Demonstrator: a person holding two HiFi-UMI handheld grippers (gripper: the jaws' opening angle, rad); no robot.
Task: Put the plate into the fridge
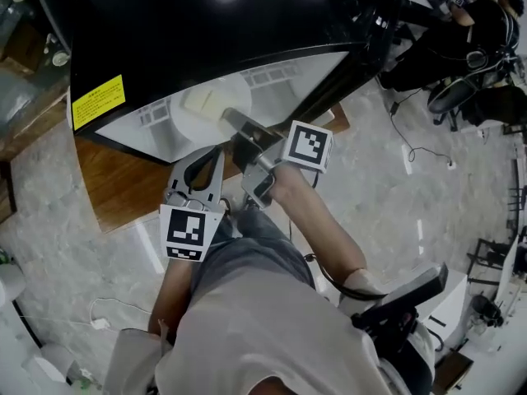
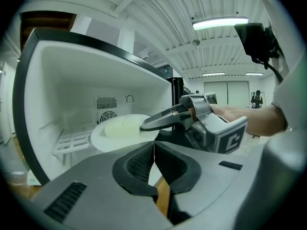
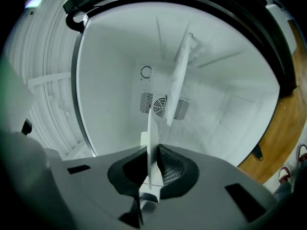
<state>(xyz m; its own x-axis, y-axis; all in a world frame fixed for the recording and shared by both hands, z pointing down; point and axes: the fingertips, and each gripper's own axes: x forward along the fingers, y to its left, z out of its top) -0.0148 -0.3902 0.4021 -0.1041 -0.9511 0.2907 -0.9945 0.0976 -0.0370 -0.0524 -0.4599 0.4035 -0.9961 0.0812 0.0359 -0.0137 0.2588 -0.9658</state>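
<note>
Plate [image 1: 200,105] sits partway inside the open fridge [image 2: 57,75], its near rim clamped in the right claw [image 3: 152,169]. Looks like the placing step to me: next it wants pushing further in, setting down flat, then letting go. Left claw [image 2: 153,159] hangs just near of it, pinched together on nothing.

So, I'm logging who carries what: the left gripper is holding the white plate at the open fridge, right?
No, the right gripper holds the white plate at the open fridge; the left gripper is shut and empty. The left gripper view shows it.
</note>
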